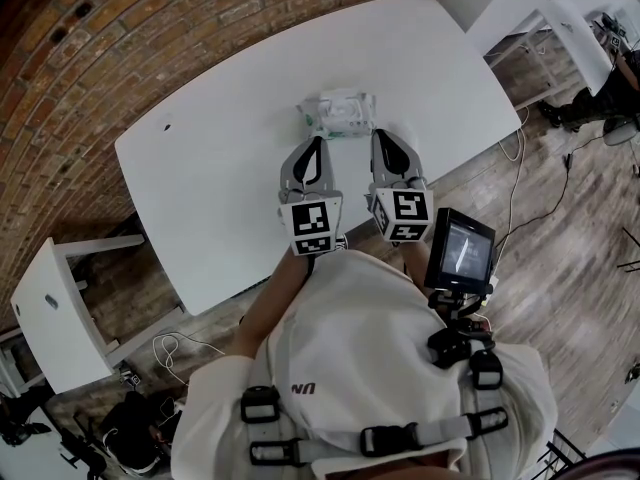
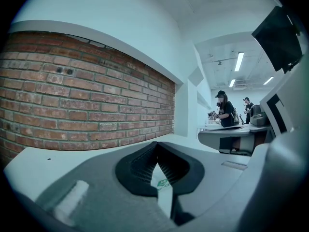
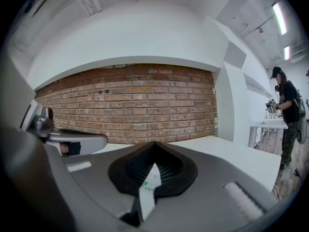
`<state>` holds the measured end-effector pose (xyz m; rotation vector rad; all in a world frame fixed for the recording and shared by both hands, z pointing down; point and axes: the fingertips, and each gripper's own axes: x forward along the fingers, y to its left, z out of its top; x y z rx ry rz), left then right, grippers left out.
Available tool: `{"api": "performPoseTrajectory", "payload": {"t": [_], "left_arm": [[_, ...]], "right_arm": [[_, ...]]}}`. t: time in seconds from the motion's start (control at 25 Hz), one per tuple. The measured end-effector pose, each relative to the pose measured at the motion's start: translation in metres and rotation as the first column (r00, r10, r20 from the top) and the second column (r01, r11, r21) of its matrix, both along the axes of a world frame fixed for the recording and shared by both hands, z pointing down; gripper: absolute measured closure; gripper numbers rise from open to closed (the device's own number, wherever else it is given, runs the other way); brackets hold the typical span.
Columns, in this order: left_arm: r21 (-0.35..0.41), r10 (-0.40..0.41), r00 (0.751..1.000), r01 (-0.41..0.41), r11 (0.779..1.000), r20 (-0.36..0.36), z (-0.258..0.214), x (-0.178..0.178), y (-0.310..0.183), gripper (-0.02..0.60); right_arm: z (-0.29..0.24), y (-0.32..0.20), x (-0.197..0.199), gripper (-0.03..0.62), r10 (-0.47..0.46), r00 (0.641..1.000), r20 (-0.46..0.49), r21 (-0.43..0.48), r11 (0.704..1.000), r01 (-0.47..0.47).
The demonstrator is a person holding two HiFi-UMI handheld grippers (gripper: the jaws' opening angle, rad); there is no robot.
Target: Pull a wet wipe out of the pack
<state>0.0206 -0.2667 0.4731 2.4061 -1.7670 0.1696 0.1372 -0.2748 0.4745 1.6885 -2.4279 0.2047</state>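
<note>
The wet wipe pack, white with green print, lies flat on the white table toward its far side. My left gripper hovers just short of the pack's near left corner, and my right gripper is beside its near right corner. Both sets of jaws are shut with nothing in them. In the left gripper view the tips meet, and a slice of the pack shows in the gap below them. The right gripper view shows the same: closed tips with the pack behind them.
A brick wall runs along the table's far side. A white bench stands at the left, with cables on the wooden floor. A small monitor hangs at my right side. People stand at another table far off.
</note>
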Motion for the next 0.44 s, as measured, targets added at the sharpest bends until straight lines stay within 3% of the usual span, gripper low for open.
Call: {"api": "performPoseTrajectory", "payload": {"t": [0.44], "left_arm": [[-0.002,-0.001,1.0,0.001,1.0,-0.004,-0.0013,-0.0004,-0.0012,0.58]], "right_arm": [[-0.0011,-0.0016,-0.0028,0.588,-0.006,1.0,-0.003,0.002,1.0,0.006]]}}
